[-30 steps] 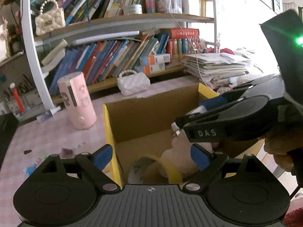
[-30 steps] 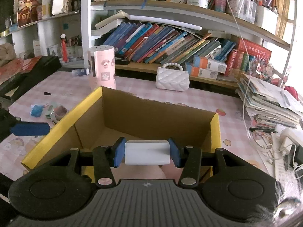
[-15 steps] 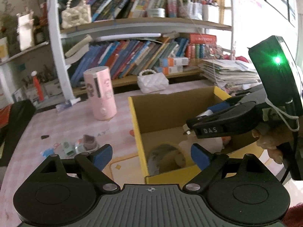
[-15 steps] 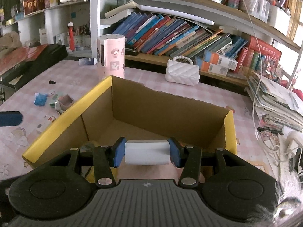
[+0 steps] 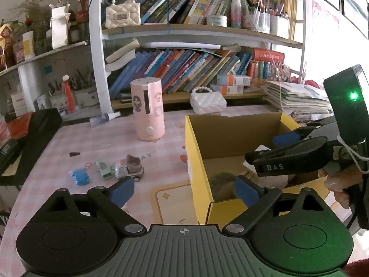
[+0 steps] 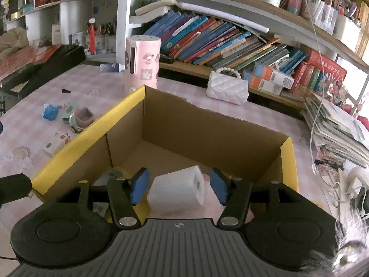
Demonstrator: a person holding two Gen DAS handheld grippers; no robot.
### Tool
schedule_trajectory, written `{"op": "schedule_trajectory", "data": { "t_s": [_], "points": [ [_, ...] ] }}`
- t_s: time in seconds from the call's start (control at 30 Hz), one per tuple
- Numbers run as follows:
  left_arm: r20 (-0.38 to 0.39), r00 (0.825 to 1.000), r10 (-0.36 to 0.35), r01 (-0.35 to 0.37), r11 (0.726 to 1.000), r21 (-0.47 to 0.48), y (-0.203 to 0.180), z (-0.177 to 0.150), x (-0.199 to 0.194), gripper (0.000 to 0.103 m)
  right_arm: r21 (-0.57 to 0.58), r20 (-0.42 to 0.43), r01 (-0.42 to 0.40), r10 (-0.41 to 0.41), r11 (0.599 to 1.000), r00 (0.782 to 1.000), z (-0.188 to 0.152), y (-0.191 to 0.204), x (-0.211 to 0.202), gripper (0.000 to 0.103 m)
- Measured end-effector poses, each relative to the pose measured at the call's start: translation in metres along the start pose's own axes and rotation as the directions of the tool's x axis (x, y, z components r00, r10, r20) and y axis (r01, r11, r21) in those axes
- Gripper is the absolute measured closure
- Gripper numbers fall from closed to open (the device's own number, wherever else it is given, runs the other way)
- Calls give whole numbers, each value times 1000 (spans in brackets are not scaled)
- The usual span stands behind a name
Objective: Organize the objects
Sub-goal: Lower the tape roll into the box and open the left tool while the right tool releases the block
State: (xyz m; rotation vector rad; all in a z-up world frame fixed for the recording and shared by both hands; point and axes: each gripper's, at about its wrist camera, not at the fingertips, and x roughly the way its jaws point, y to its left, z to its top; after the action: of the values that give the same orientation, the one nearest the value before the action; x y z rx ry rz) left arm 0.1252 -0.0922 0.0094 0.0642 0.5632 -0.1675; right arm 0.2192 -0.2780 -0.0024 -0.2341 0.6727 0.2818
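A cardboard box (image 6: pixel 87 138) with yellow outer walls stands open on the pink checked table. My right gripper (image 6: pixel 178 185) hangs over its near end and its jaws are opening. A white block (image 6: pixel 177 190) sits tilted between the blue pads, touching neither. In the left wrist view the box (image 5: pixel 196 152) is at the right, with the right gripper's black finger (image 5: pixel 288 159) reaching over it. My left gripper (image 5: pixel 183 190) is open and holds nothing, in front of the box's left wall. A blue toy (image 5: pixel 79 176), a green piece (image 5: pixel 103 169) and a toy truck (image 5: pixel 130 167) lie left of the box.
A pink cylinder (image 5: pixel 148 108) and a white quilted purse (image 5: pixel 208 102) stand behind the box, before a bookshelf. A black case (image 5: pixel 34 138) lies at the table's left edge. Stacked papers (image 6: pixel 334 124) and cables are to the right. A small white carton (image 6: pixel 55 144) lies beside the box.
The right gripper's jaws have parted and the white block has come loose and tilted. The left gripper has drawn back and leftward from the box, bringing the small toys into view.
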Motion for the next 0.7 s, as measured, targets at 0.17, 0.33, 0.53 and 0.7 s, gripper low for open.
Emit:
{"op": "schedule_trajectory", "data": {
  "t_s": [0.17, 0.33, 0.53, 0.7],
  "points": [
    [15, 1000, -6, 6, 1000, -5, 6, -1, -6, 7, 26, 25, 23, -24, 999, 999, 2, 5, -13, 40],
    [25, 999, -24, 24, 1000, -14, 15, -4, -13, 6, 89, 75, 71, -77, 994, 994, 1, 10, -32, 36],
    [42, 998, -46, 47, 998, -30, 25, -9, -22, 6, 203, 122, 127, -154, 971, 980, -5, 12, -63, 36],
    [35, 997, -76, 77, 996, -35, 32, -15, -26, 6, 276, 127, 191, -233, 942, 964, -17, 18, -88, 36]
  ]
}}
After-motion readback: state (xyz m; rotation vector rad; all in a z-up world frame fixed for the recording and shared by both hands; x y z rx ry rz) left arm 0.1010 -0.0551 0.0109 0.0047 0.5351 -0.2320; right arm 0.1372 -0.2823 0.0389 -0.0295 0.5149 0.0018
